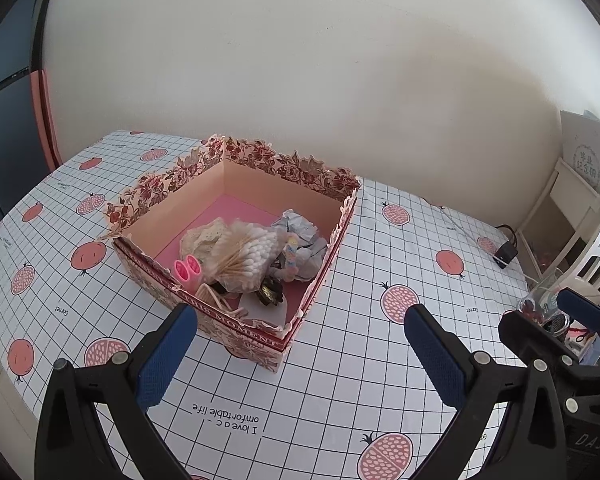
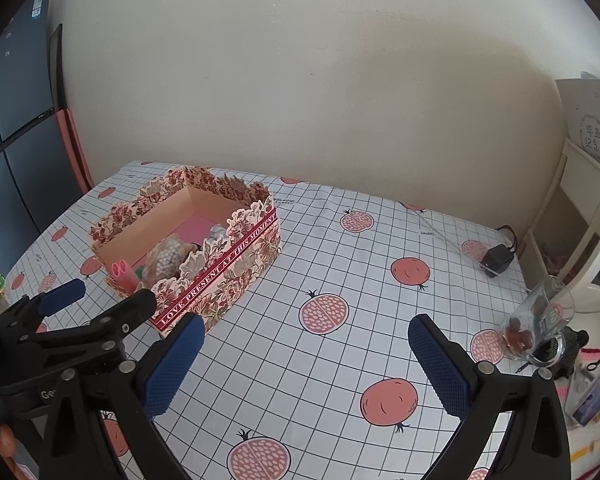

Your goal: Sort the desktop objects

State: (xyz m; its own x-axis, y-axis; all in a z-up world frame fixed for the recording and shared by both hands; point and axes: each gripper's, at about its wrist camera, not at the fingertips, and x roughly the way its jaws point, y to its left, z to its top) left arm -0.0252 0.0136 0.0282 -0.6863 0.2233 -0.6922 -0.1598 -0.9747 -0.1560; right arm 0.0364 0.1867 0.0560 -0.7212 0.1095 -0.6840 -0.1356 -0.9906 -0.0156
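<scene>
Sorting looks nearly finished: I hold both the left hand-held gripper (image 1: 300,344) and right hand-held gripper (image 2: 306,354) spread and empty; floral pink cardboard box (image 1: 236,332) of oddments sits ahead-left; next, any stray item

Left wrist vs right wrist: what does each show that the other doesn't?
Left wrist only: a look down into the floral box, with crumpled paper, a dark metallic clip and the bag of cotton swabs in full.

Right wrist only: the box's whole "LOVE PRESENT AT THIS MOMENT" band and the tipped glass cup seen clearly.

Both: box, pink tube, black adapter, pomegranate tablecloth, and the left gripper and right gripper, both open and empty.
</scene>
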